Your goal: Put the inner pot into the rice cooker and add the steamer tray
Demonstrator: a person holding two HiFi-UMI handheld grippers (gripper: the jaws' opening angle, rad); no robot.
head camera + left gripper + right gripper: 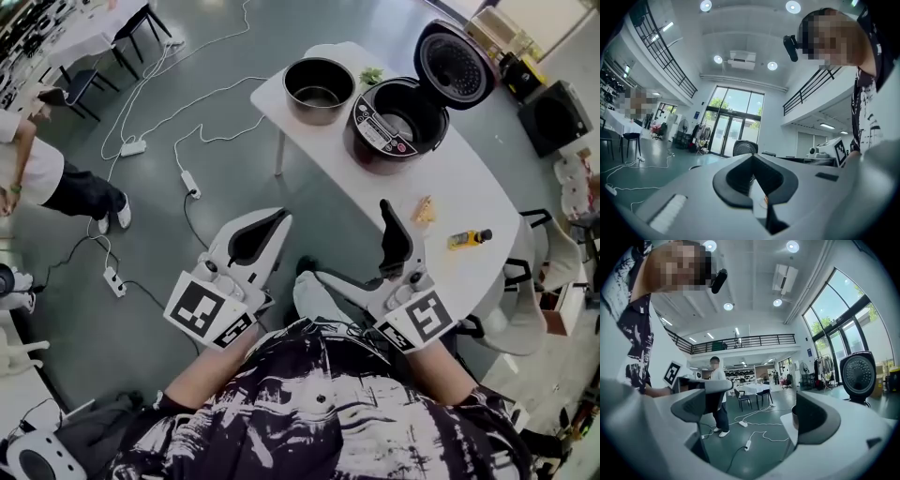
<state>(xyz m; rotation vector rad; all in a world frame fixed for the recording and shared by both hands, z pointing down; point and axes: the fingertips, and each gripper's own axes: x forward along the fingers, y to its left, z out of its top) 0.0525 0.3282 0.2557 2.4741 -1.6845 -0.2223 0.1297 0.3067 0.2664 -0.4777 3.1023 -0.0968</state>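
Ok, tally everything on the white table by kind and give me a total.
rice cooker: 1
inner pot: 1
small yellow bottle: 1
green leafy bit: 1
orange-yellow scrap: 1
Total: 5

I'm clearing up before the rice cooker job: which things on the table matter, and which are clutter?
For the job: inner pot; rice cooker, lid up.
Just lying about: green leaves; small yellow bottle; orange-yellow scrap.
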